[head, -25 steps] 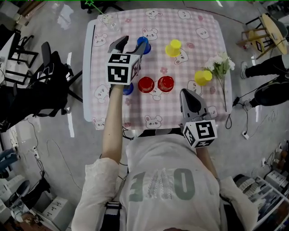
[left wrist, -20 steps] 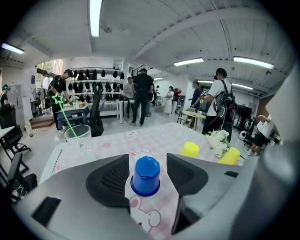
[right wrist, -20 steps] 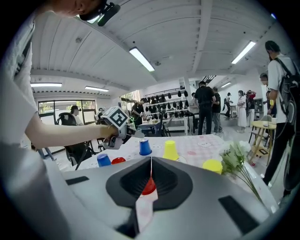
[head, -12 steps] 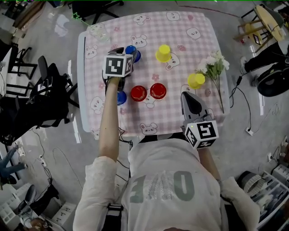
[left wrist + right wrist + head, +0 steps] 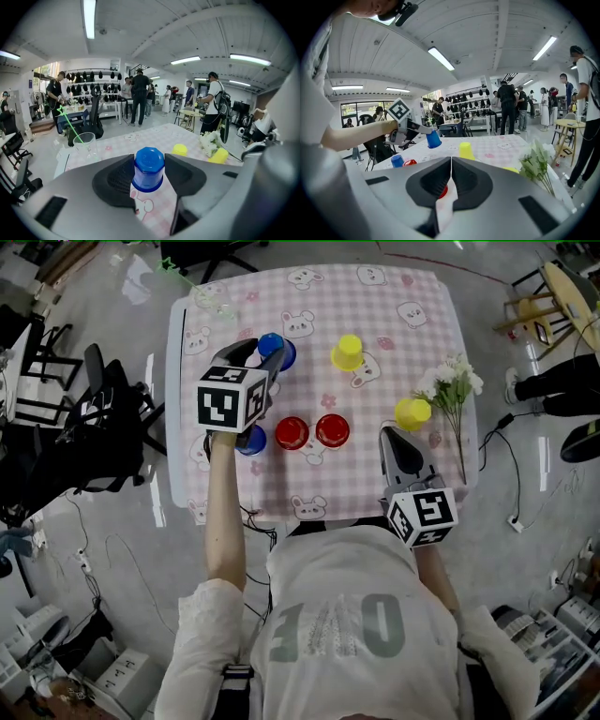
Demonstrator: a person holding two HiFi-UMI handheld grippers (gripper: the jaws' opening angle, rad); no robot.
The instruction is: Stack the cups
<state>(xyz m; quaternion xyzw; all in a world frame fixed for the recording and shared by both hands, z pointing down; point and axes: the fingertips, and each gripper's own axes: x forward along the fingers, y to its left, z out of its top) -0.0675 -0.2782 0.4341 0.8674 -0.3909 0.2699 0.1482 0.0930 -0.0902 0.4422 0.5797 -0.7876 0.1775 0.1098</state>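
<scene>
Table (image 5: 361, 306): pink checked cloth with bunny prints
Glass (image 5: 84, 144): clear, upright, at the far left corner of the table
Left gripper (image 5: 263, 350): over the far left part of the table, pointing away and down; its jaws have just been closing and now sit fairly wide with a cup between them, both pads against its sides
Blue cup (image 5: 149, 169): upside down in the left gripper's jaws; the right gripper view shows it lifted clear of the cloth and tilted
Second blue cup (image 5: 252, 440): on the cloth near the left edge, partly under the left gripper's marker cube, just left of the red cups
Red cups (image 5: 292, 433): two side by side mid-table, just apart, the right one (image 5: 332, 429) level with the left
Far yellow cup (image 5: 347, 352): upside down on the cloth, right of the held cup
Right gripper (image 5: 392, 435): at the near right of the table, jaws pressed together with nothing in them
Near yellow cup (image 5: 412, 413): towards the right edge, just beside the flowers
Flowers (image 5: 452, 382): white bunch lying along the right edge
</scene>
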